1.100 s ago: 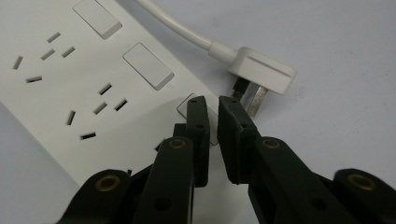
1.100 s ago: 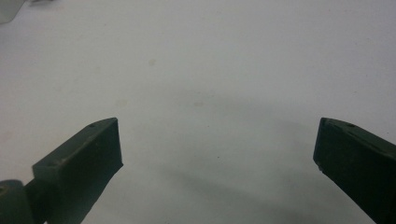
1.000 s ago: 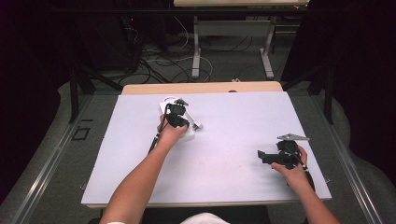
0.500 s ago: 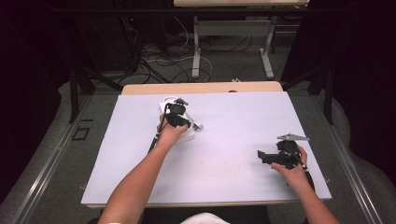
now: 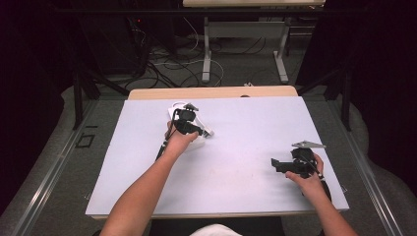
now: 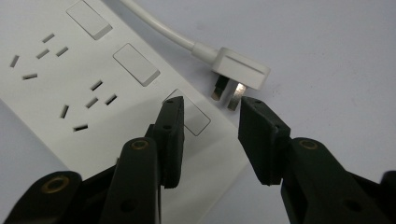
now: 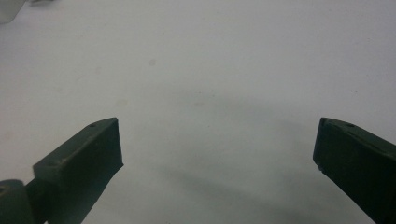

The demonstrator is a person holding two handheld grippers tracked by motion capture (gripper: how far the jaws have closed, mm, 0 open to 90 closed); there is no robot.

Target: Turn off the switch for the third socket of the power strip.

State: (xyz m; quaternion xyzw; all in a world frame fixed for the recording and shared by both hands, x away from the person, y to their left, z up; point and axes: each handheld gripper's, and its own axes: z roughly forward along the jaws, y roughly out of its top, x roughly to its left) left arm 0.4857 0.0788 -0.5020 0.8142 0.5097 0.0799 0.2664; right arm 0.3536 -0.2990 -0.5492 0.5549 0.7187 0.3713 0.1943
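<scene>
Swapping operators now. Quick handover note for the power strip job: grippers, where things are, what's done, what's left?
Left gripper: jaws open, holding nothing, poised over the end of the white power strip, near its last rocker switch.
Right gripper: jaws wide open, empty, over bare white table at the near right, away from the work.
The strip lies flat at the table's far left. Its own white plug lies loose on the table just beyond the left gripper's jaws, prongs exposed, cord curving back along the strip.
Done: nothing gripped or plugged in yet.
Left: probably close on the plug or strip; right gripper is free to help.
</scene>
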